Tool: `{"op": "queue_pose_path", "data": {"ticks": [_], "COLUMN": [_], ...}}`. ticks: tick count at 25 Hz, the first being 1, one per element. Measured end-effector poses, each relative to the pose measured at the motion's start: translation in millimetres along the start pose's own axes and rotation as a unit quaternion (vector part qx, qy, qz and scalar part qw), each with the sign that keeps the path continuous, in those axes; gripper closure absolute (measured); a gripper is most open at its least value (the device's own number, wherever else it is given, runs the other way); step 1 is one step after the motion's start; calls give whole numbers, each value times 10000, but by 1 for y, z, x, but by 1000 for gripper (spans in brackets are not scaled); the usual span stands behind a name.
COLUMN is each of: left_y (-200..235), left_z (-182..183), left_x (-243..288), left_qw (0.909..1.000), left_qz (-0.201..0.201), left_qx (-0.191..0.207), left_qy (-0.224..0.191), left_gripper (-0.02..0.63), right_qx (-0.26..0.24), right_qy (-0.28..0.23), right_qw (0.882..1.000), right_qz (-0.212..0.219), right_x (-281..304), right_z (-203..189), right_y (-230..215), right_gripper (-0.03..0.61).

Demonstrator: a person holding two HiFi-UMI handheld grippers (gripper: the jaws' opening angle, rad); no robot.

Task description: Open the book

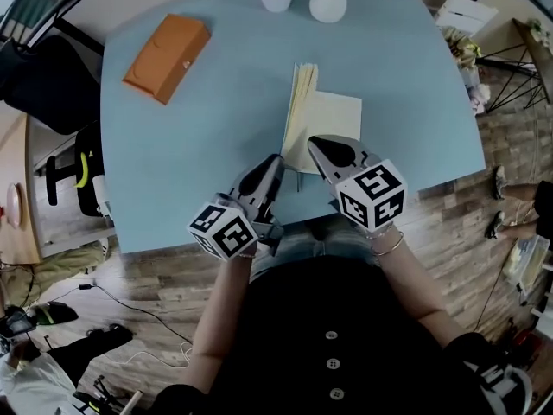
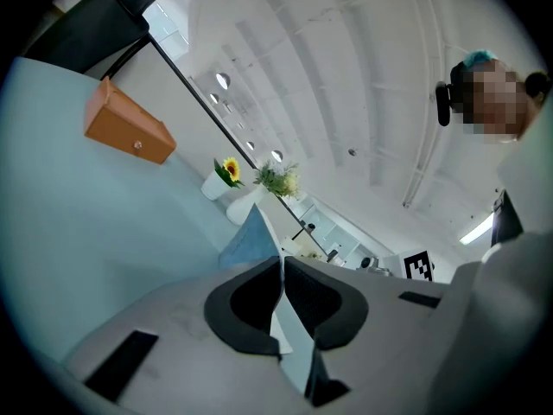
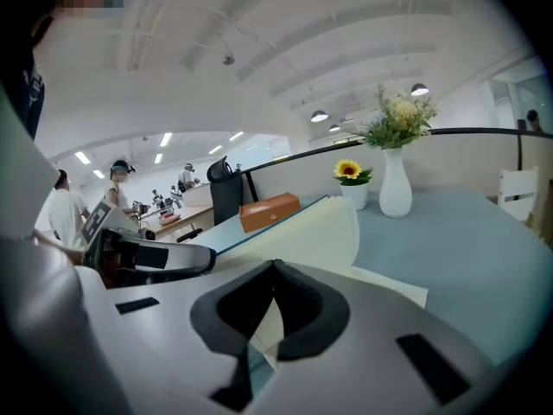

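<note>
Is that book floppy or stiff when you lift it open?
Probably floppy: the lifted pages bend over in a curve. The book looks thin, so likely light. It might slide on the smooth table.

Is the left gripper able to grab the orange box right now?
Probably not yet. The left gripper is shut on the cream book's blue cover, so it's busy. The orange rectangular box lies away at the table's far left, with only bare blue tabletop between, so nothing blocks the way.
</note>
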State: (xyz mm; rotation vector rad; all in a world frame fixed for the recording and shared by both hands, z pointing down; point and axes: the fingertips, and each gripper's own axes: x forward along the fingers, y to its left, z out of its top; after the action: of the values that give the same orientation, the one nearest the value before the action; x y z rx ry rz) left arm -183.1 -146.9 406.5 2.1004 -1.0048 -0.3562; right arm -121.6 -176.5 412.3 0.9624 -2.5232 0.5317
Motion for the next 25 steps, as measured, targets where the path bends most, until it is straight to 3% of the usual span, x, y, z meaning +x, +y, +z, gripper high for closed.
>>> {"op": "queue_pose_path", "data": {"ticks": [10, 25], "left_y": [36, 86], "left_z": [11, 5], "left_x": [-21, -37], "left_qw": [9992, 9898], "left_qz": [377, 1210], "left_qx": [85, 436], "left_qy": [28, 615], "left_gripper": [591, 589], "right_qx": [41, 119], "right_qy": [252, 602], "right_qw": [9997, 9981], "right_qz": [0, 50], "right_x": [24, 57], "right_z": [-13, -34], "right_y": [14, 21], "right_gripper": [577, 577]}}
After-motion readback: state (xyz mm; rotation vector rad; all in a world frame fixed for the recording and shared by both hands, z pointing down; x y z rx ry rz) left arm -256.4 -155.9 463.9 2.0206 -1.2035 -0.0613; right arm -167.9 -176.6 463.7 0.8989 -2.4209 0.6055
